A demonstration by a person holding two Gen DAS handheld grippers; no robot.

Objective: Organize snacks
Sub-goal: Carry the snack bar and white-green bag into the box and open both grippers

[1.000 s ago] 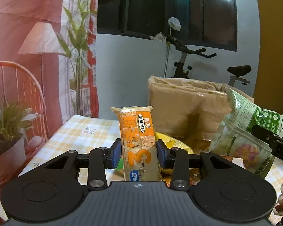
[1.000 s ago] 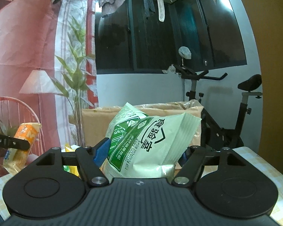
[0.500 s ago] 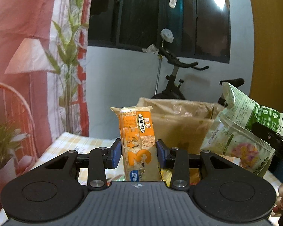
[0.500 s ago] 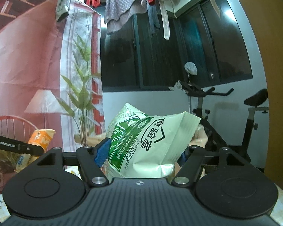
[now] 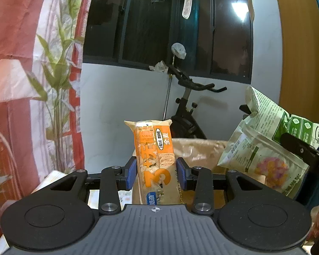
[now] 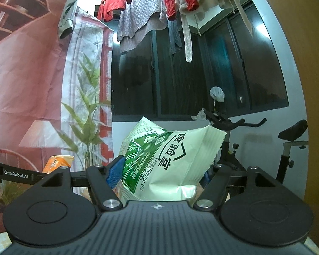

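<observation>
My left gripper (image 5: 156, 173) is shut on an orange snack packet (image 5: 153, 159) that stands upright between the blue pads, held in the air. My right gripper (image 6: 159, 170) is shut on a pale green snack bag (image 6: 170, 159), also lifted. In the left wrist view the green bag (image 5: 263, 148) hangs at the right in the other gripper. In the right wrist view the orange packet (image 6: 57, 162) shows at the far left. A brown cardboard box (image 5: 200, 150) lies behind and below the orange packet.
An exercise bike (image 5: 187, 110) stands behind the box by a white wall and dark window. Clothes (image 6: 151, 6) hang overhead. A printed backdrop with bamboo (image 5: 53, 80) fills the left. A corner of the checked tablecloth (image 5: 53, 176) shows low left.
Both grippers have risen with their snacks still held. The table and box have dropped low in view, and the window and hanging clothes now fill the upper part.
</observation>
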